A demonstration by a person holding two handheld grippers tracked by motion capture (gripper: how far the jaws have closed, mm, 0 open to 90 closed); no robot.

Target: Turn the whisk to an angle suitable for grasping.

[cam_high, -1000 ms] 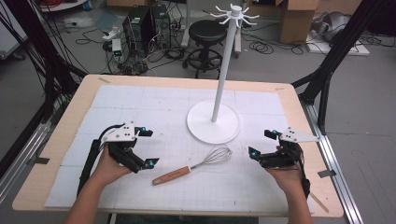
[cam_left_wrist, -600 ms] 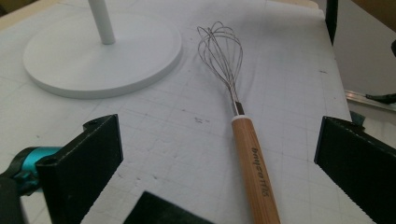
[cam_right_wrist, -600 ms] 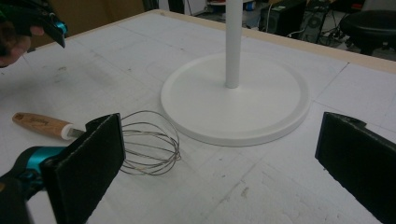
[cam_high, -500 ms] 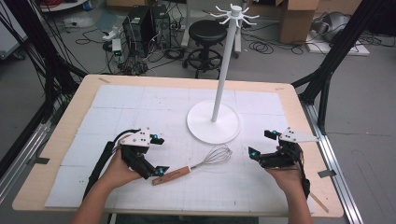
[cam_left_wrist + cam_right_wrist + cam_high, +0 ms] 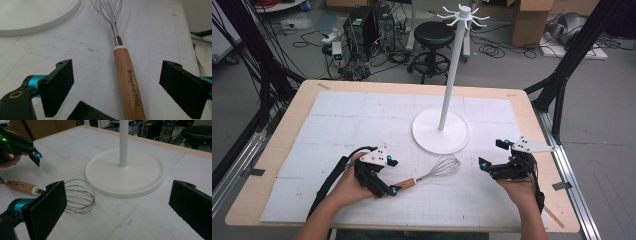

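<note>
Whisk point(image 5: 432, 174) lies flat on the white gridded mat of the counter point(image 5: 272, 165), its wooden handle between the jaws of the left gripper point(image 5: 392, 176) and its wire head pointing away from them toward the right gripper point(image 5: 490, 154). In the left gripper view the handle point(image 5: 128, 85) runs up the gap between the two black pads, nearer the right-hand pad than the left, with bare mat showing on both sides of it, so neither pad touches the wood; these jaws have just been closing but stand spread around the handle. Ahead of the jaws, past the wire loops point(image 5: 110, 12), sits the round base of the white stand point(image 5: 32, 15). Farther right, the right gripper rests low over the mat in the person's right hand, jaws spread wide with nothing between them; in the right gripper view the wire head point(image 5: 78, 198) lies just beside its left-hand pad and the stand's base point(image 5: 125, 172) lies ahead between the pads.
</note>
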